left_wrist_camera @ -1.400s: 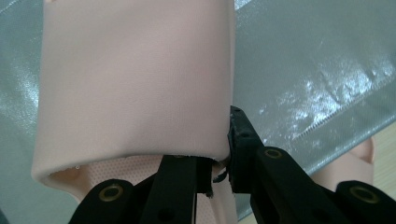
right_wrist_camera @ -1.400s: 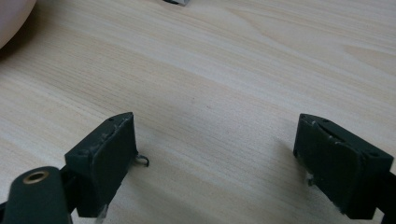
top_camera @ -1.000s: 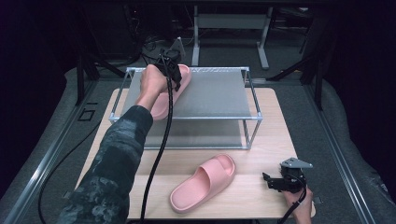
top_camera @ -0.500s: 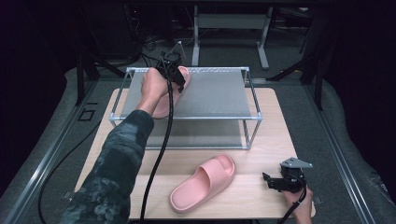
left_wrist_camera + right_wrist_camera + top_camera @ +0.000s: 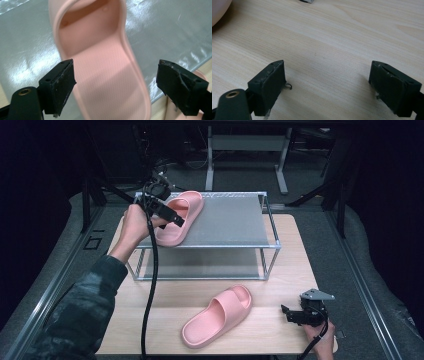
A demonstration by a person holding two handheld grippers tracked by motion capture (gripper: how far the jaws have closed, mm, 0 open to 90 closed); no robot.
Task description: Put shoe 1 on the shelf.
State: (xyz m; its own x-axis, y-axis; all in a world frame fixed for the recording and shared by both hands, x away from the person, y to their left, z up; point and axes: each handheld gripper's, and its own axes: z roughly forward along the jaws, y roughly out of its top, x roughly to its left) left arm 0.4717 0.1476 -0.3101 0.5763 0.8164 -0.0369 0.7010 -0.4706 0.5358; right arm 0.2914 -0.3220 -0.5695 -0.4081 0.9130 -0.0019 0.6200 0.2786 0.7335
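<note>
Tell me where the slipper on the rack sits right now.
In the high view, the slipper lies on the left end of the rack's top shelf, just ahead of the open left claw.

Count of items on and around the table

Two pink slippers are showing: one slipper (image 5: 179, 217) is lying on the rack's top shelf at upper left of centre, the other slipper (image 5: 217, 315) is lying on the table at lower centre. One metal rack (image 5: 225, 245) is standing on one wooden table (image 5: 295, 265). Two hand-held grippers are showing: the left gripper (image 5: 175, 219) and the right gripper (image 5: 286, 312).
</note>
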